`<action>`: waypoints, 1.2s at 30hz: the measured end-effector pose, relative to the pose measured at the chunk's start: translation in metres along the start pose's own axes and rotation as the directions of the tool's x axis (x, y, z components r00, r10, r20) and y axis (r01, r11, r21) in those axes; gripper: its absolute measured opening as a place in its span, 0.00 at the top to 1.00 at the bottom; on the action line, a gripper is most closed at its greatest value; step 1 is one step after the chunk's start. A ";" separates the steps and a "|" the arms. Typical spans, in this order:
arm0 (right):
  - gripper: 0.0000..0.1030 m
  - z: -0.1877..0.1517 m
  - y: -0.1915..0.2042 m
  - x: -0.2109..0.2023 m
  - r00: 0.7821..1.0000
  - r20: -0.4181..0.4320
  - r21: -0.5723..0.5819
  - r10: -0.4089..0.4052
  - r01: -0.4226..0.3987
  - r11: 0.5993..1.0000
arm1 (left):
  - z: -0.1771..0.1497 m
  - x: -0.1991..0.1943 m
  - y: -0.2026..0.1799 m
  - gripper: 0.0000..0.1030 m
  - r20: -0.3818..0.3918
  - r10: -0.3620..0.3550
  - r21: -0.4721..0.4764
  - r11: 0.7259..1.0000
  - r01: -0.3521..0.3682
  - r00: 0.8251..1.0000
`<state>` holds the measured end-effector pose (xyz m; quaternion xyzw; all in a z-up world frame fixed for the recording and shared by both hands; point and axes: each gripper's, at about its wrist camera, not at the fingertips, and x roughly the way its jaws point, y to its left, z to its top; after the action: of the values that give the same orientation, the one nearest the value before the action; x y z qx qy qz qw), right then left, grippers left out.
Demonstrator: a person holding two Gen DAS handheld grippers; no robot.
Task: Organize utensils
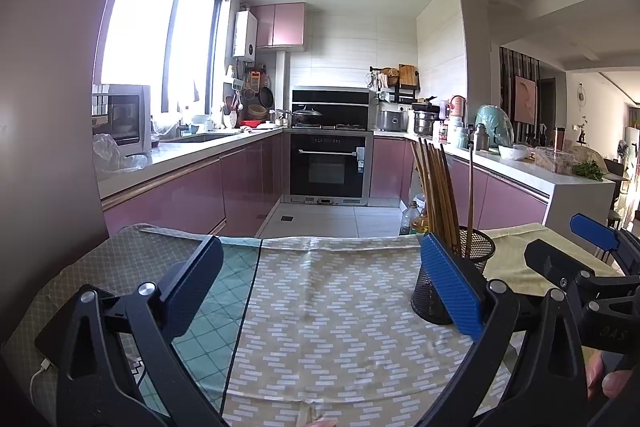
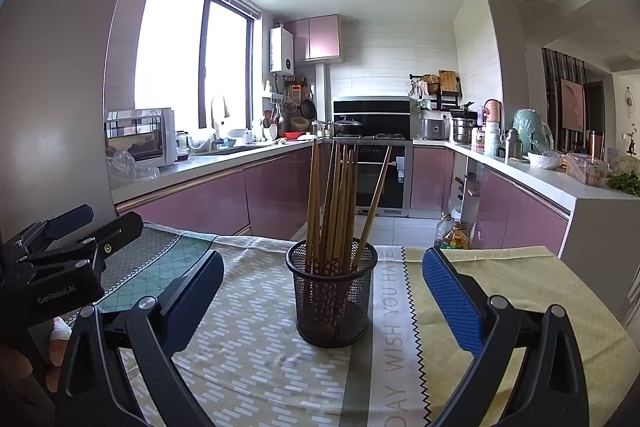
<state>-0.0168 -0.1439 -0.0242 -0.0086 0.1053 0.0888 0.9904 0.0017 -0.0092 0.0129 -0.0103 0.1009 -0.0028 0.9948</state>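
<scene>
Nearest the lens, the right gripper (image 2: 323,291) stands with its black and blue-padded fingers spread wide and nothing between them, framing the black wire-mesh cylindrical holder (image 2: 331,297), which sits just ahead of it, centred in the gap, on the yellow-green patterned tablecloth (image 2: 248,359). That squared-up stance reads as a neutral pose after a drop, or before a reach. The left gripper (image 1: 320,291) is likewise released and empty over bare cloth, with the holder beyond its right-hand finger. The brown wooden chopsticks (image 2: 334,203) all stand upright in the holder, bunched toward its left side, one leaning away to the right; no loose utensil shows on the cloth, so the sorting looks essentially finished.
</scene>
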 end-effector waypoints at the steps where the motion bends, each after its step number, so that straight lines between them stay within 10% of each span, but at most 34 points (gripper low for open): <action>1: 0.07 0.000 0.000 0.000 1.000 -0.002 -0.001 -0.001 0.001 1.000 | 0.000 -0.001 0.000 0.05 0.001 0.002 0.001 1.000 -0.002 1.000; 36: 0.07 0.001 0.001 0.002 1.000 -0.010 0.014 -0.001 0.001 1.000 | -0.004 0.002 -0.001 0.05 -0.019 0.014 0.009 1.000 -0.014 1.000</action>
<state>-0.0147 -0.1426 -0.0240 -0.0020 0.1110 0.0876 0.9899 0.0028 -0.0098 0.0087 -0.0050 0.1106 0.0036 0.9938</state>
